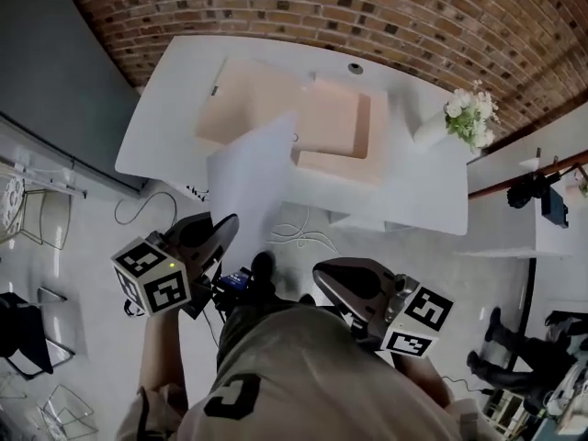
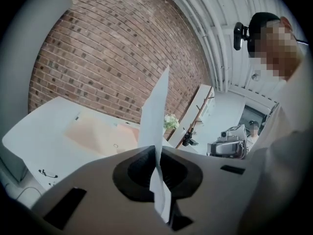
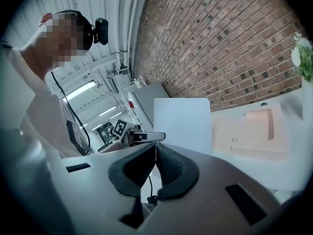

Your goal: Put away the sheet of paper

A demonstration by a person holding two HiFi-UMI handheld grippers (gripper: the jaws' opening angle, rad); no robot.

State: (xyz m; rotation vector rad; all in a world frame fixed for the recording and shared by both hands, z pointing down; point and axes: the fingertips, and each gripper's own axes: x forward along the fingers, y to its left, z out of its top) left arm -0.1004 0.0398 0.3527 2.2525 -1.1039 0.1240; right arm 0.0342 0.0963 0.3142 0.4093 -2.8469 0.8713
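A white sheet of paper (image 1: 253, 182) stands nearly upright in front of the white table (image 1: 165, 108). My left gripper (image 1: 226, 225) is shut on the sheet's lower edge. In the left gripper view the sheet (image 2: 155, 111) runs edge-on up from between the closed jaws of the left gripper (image 2: 156, 164). A peach open file box (image 1: 338, 134) and its flat peach lid (image 1: 246, 99) lie on the table beyond the sheet. My right gripper (image 1: 323, 274) hangs lower right of the sheet, apart from it. It (image 3: 154, 153) is shut with nothing in it, and the sheet (image 3: 182, 124) shows ahead.
A white vase of white flowers (image 1: 467, 118) stands at the table's right end. A brick wall (image 1: 367, 7) runs behind the table. Cables (image 1: 303, 237) lie on the floor by the table's near edge. A wire chair (image 1: 28, 209) stands at the left.
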